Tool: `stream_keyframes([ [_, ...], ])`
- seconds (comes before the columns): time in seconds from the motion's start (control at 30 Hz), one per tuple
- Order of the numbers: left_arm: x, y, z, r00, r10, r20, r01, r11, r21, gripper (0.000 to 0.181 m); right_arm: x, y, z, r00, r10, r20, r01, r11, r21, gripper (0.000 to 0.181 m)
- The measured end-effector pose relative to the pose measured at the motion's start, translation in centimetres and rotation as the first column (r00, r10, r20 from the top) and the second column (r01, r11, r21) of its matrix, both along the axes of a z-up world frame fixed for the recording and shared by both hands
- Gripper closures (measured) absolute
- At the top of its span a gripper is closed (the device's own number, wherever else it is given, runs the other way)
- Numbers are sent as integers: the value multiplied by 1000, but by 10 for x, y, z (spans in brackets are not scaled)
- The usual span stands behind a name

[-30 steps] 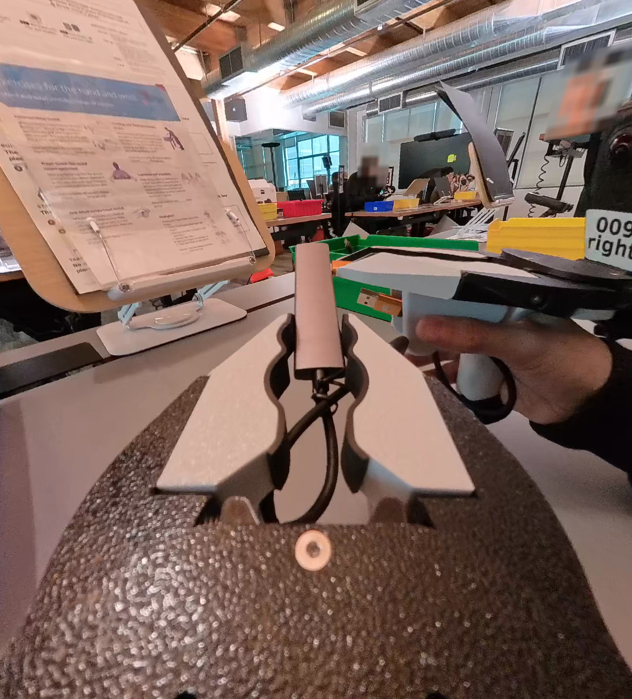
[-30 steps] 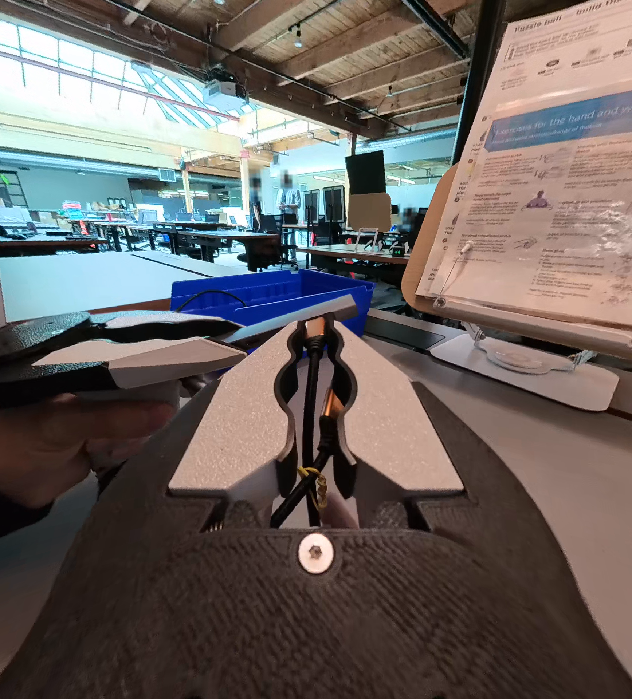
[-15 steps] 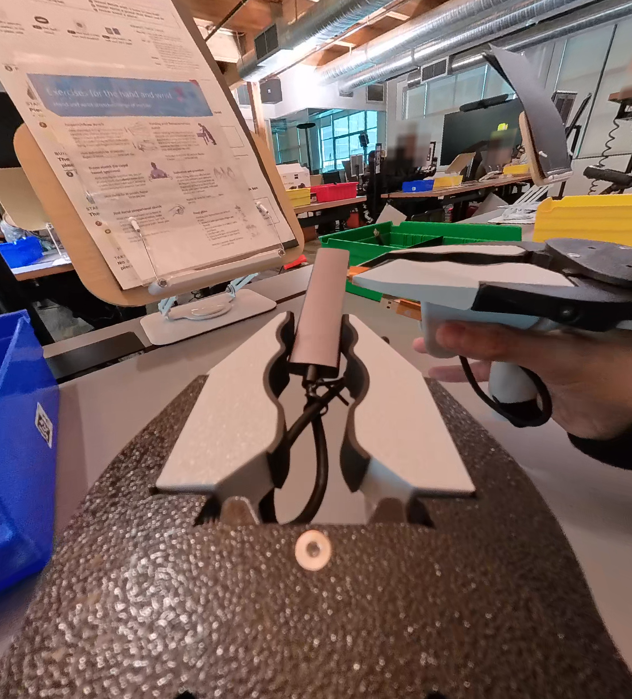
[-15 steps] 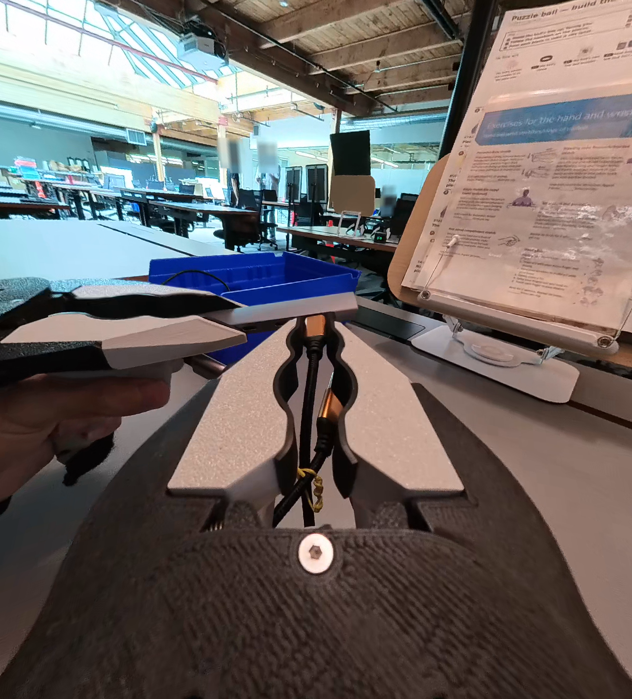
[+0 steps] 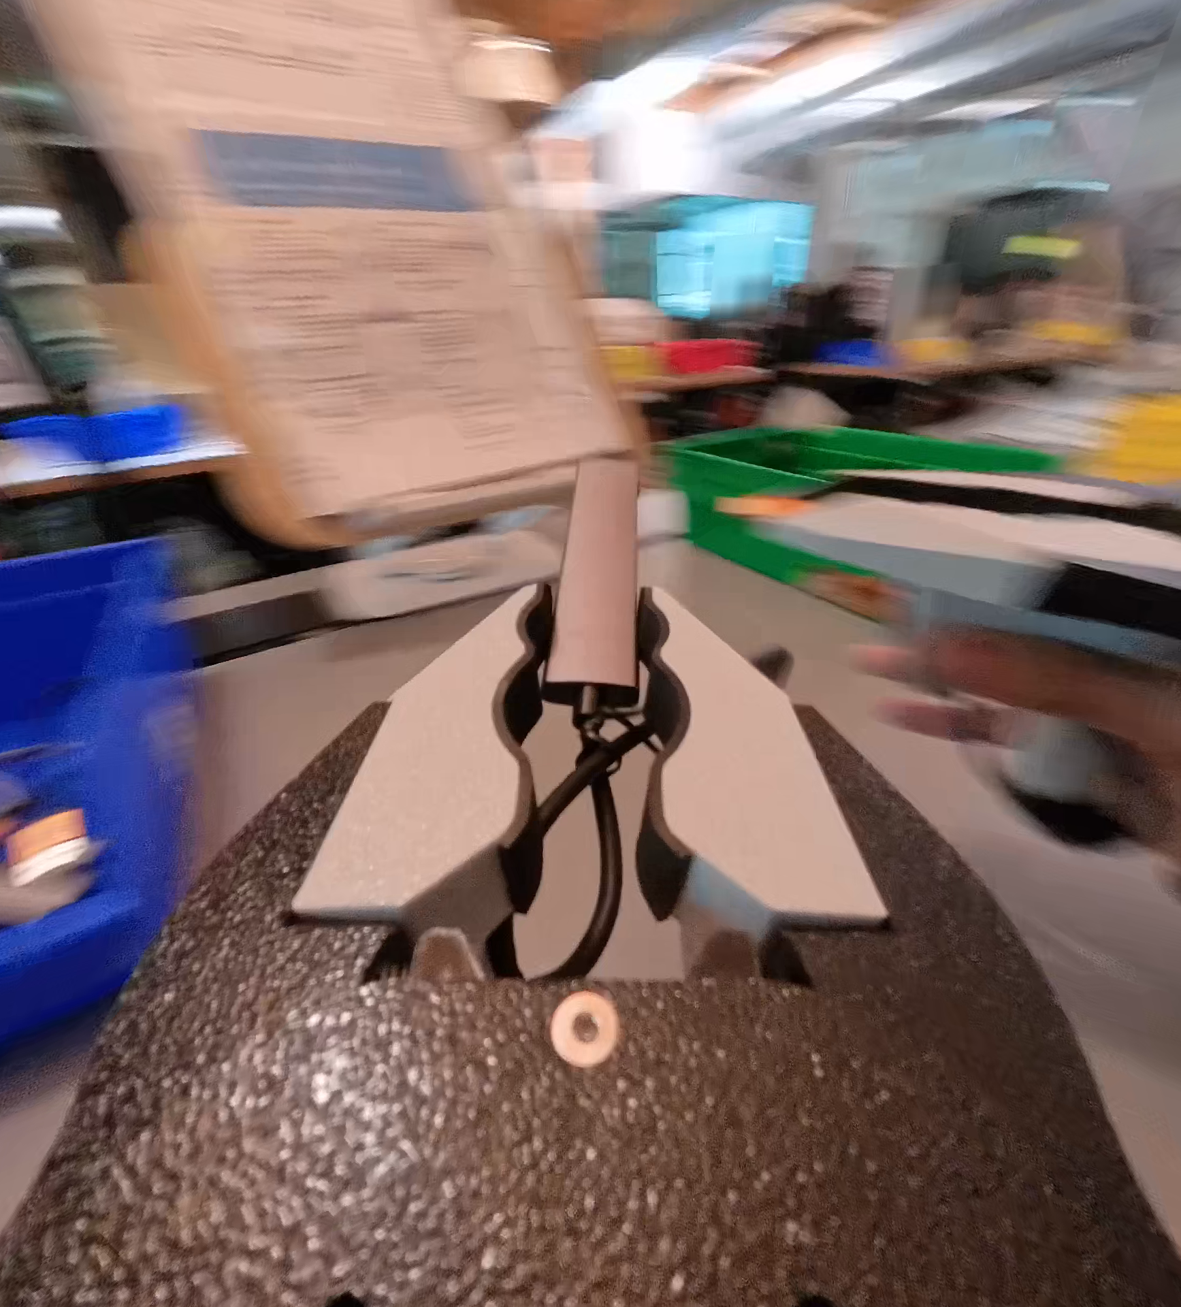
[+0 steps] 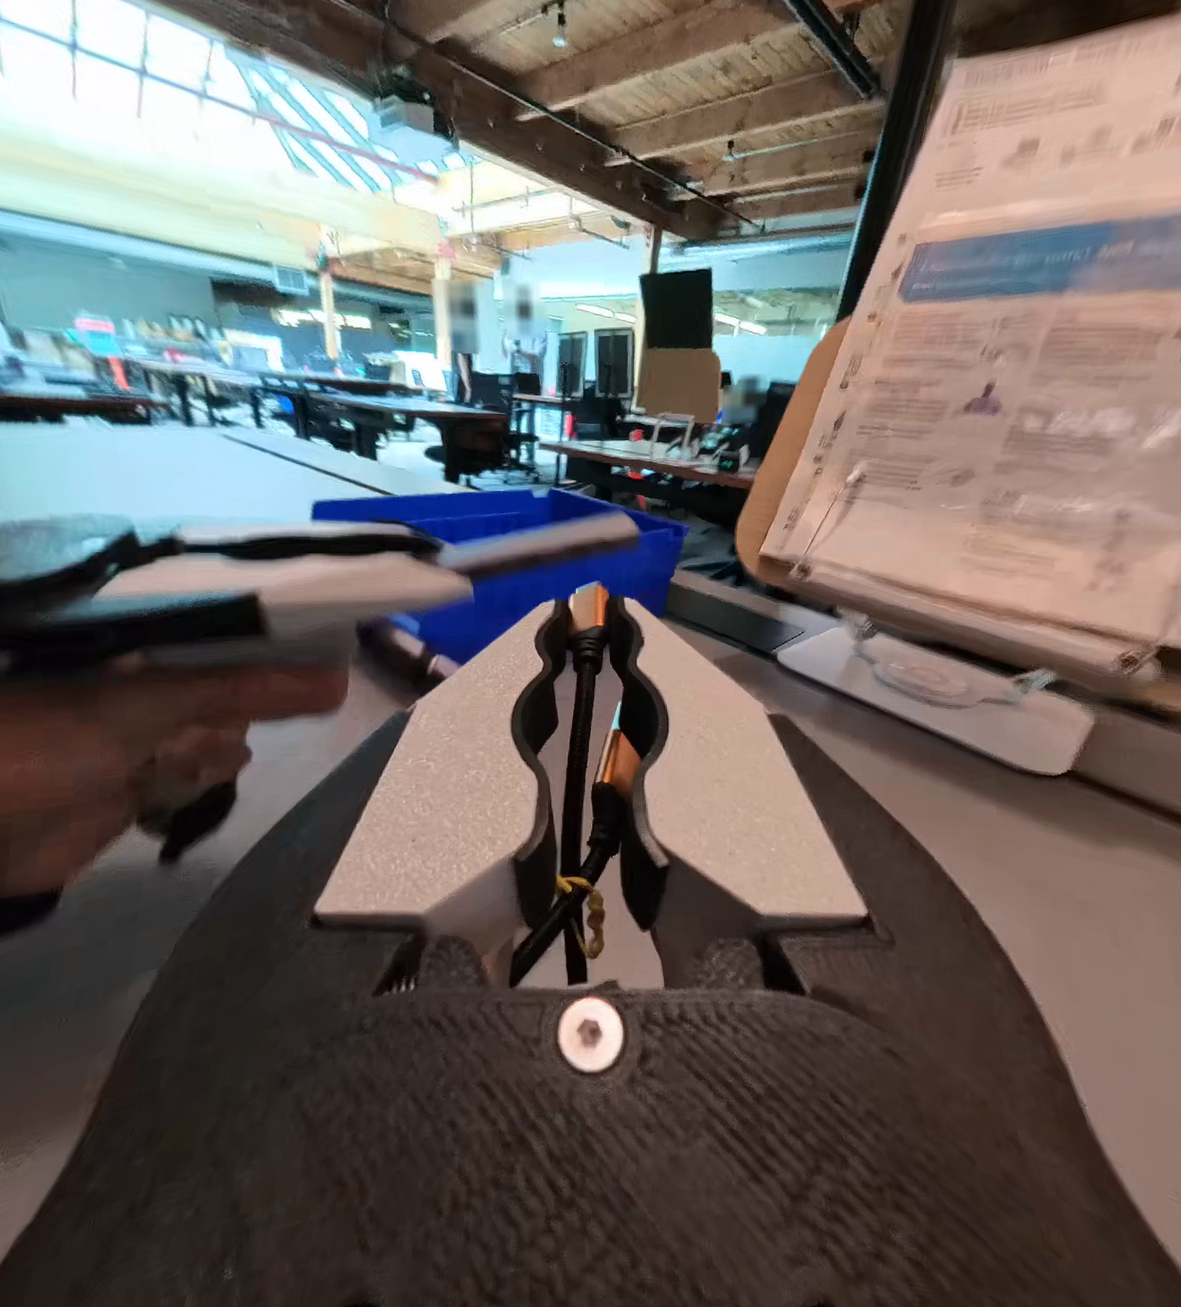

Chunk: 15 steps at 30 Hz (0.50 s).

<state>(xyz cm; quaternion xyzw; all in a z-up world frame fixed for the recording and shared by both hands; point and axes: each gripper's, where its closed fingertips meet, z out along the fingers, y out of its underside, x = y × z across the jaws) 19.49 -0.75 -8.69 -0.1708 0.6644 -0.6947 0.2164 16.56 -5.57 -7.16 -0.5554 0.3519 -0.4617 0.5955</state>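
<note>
Both grippers are swinging left since half a second ago. My left gripper (image 5: 591, 622) is pinching the grey adapter (image 5: 596, 566), right gripper (image 6: 591, 622) pinching the black cable's plug (image 6: 587, 608), above the desk (image 6: 997, 919) near the blue bin (image 6: 538, 559).

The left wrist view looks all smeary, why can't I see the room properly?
Left wrist view: motion blur smears the blue plastic bin and paper sheet; only the left gripper and its slim grey metal bar look sharp. Right wrist view: milder blur, bright skylight glare.
</note>
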Motion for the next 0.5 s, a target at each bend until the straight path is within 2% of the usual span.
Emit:
stream_keyframes([
  [0.03, 22, 22, 3, 996, 86, -11, -87, 995, -44, 158, -7, -2, 3, 1000, -14, 20, 14, 1000, -11, 171],
  [0.07, 43, 46, 2, 991, 109, -82, -116, 990, -81, 158, -12, -14, 8, 998, -50, 30, 49, 998, 36, 171],
  [0.13, 54, 74, 19, 991, 110, -82, -121, 981, -148, 159, -14, -37, 10, 996, -85, 6, 84, 993, 83, 170],
  [0.23, 24, 56, 43, 1000, 14, 13, -12, 988, -154, 159, -17, -60, 24, 992, -118, 33, 115, 990, 79, 171],
  [0.3, 12, 42, 41, 998, -33, 54, 39, 993, -112, 158, -26, -87, 38, 982, -178, 66, 178, 984, 1, 171],
  [0.4, 13, 36, 29, 998, -63, 17, 64, 994, -89, 159, -36, -155, 55, 960, -265, 89, 276, 948, -159, 170],
  [0.5, 16, 37, 27, 997, -76, -4, 75, 992, -101, 159, -30, -225, 45, 965, -259, -39, 226, 900, -373, 171],
])
